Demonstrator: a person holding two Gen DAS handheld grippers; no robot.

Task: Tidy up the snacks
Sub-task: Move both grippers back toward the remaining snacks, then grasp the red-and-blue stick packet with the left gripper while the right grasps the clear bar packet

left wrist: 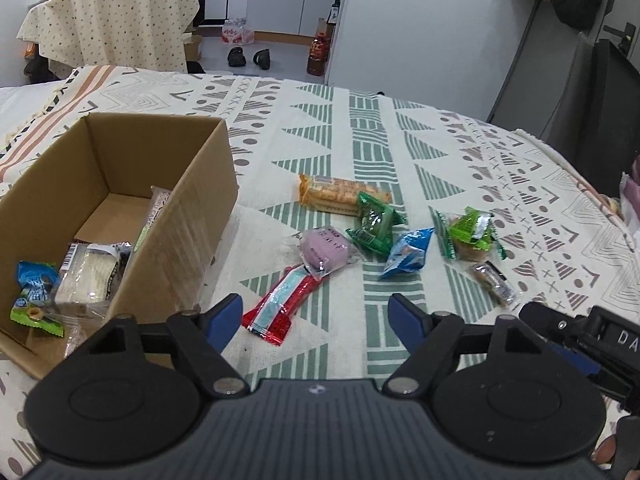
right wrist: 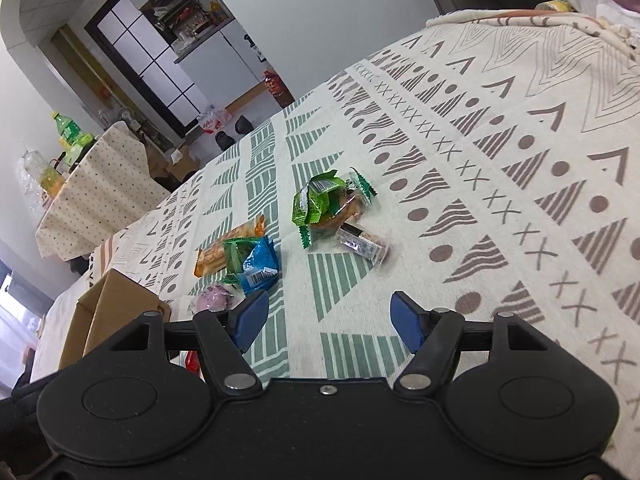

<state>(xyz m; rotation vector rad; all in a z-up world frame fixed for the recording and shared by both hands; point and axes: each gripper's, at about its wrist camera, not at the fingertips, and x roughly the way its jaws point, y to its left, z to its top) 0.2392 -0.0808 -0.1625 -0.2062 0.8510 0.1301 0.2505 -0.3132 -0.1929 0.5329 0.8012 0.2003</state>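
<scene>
Both tools are empty: the left gripper (left wrist: 316,316) hangs low in the left wrist frame with its blue pads spread wide, and the right gripper (right wrist: 328,322) sits the same way at the bottom of its own view, wide and holding nothing. Just above the left pads, a little left of centre, lies a red packet (left wrist: 278,308), nearest of the loose snacks. Beyond it sit a purple cake (left wrist: 326,250), a dark green packet (left wrist: 374,224), a blue packet (left wrist: 408,252) and, higher up, an orange biscuit pack (left wrist: 342,194). Off to the right are a bright green wrapper (left wrist: 472,234) and a small clear-wrapped bar (left wrist: 492,282). All rest on the patterned cloth (left wrist: 400,132). At the left of the frame stands the cardboard box (left wrist: 192,216), already holding a few snacks, so I'd judge the sorting partly done. The risk, as I see it, is the flat red packet: thin slick film on soft cloth could slide or bunch the fabric under closing pads. The green, blue and purple ones touch or overlap, so a grab there might drag a neighbour along.
</scene>
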